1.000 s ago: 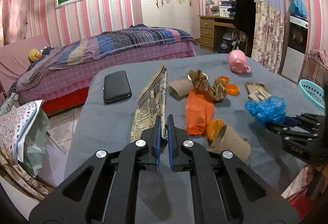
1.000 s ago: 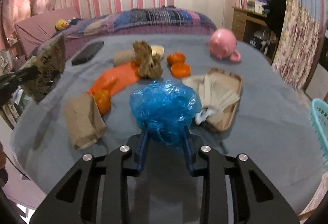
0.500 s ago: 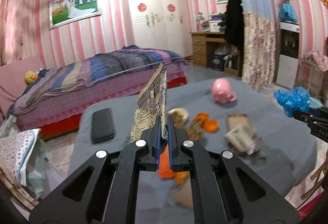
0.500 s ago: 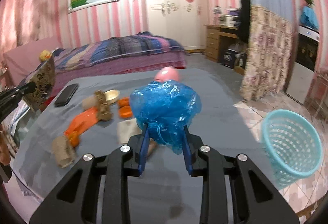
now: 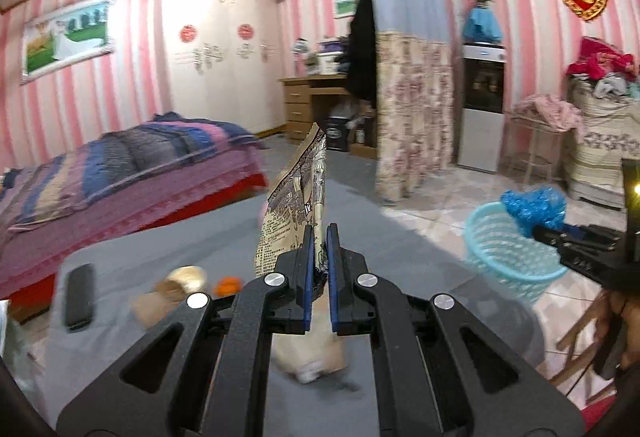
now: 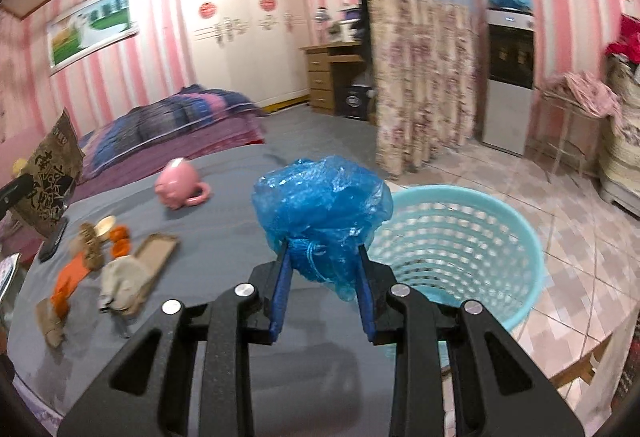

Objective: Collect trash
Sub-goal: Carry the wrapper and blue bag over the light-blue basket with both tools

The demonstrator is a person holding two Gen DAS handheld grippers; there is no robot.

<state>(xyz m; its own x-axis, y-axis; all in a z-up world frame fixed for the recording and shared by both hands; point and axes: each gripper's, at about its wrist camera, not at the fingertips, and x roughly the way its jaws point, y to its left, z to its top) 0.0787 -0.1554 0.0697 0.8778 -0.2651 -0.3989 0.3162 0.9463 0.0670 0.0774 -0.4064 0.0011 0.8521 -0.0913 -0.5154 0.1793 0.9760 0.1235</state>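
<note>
Your left gripper [image 5: 319, 237] pinches a printed paper bag [image 5: 296, 197] upright above the grey table [image 5: 160, 249]. To the right, your right gripper [image 5: 544, 231] holds a blue plastic bag [image 5: 534, 205] over the rim of the turquoise basket [image 5: 500, 257]. A phone [image 5: 79, 295] lies at the table's left edge

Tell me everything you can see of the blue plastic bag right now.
The blue plastic bag is thin, glossy, translucent film crumpled into a loose ball, with creases and a twisted knot of film low down. The right tool is shut on its lower part, one blue pad pressing each side, so it bulges above the fingers. It hangs in the air beyond the gray table's edge, in front of the light-blue mesh basket, not yet inside.
</note>
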